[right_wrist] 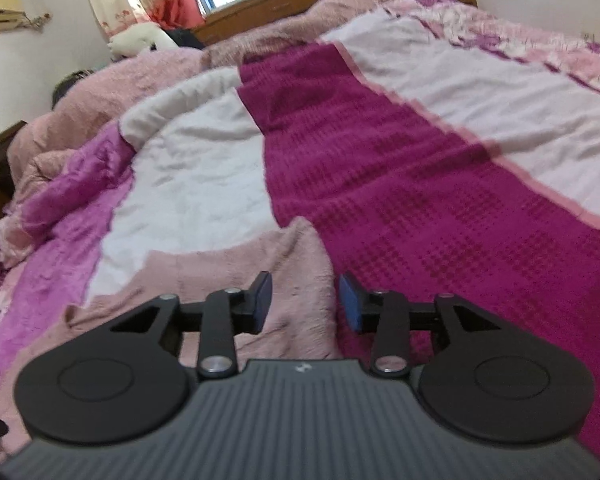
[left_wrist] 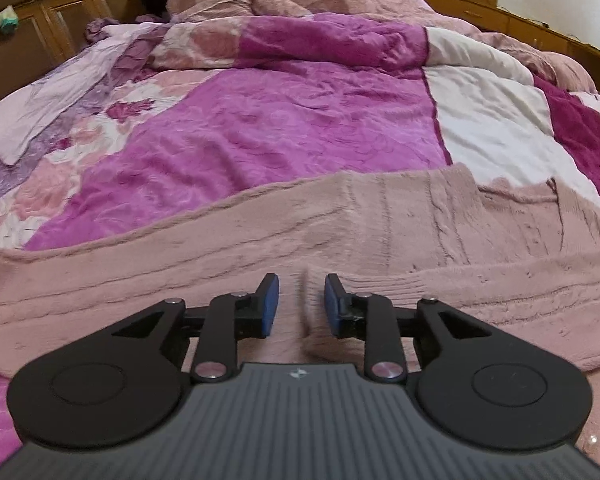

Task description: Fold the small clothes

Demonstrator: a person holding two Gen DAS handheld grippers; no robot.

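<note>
A: Status? Where's the garment?

B: Dusty-pink fuzzy cable-knit sweater [left_wrist: 340, 232] lies flat across the near edge of the bed [left_wrist: 284, 120], on the magenta, white and floral blanket. Right wrist view shows one end of it [right_wrist: 260, 264], beside the dark magenta checked panel.

A: Jaws?

B: Left gripper [left_wrist: 301, 304] has its jaws partly open, holding nothing. A small raised ridge of knit sits between the pads and looks free. Right gripper [right_wrist: 304, 300] is also partly open and empty, hovering over the sweater's edge.

A: Risks?

B: My read: the fuzzy knit snags on a pad and drags the fold out of line. The rumpled blanket could also get pinched along with the knit, since the colours are close.

A: Containers?

B: None in view. No basket or bin.
</note>
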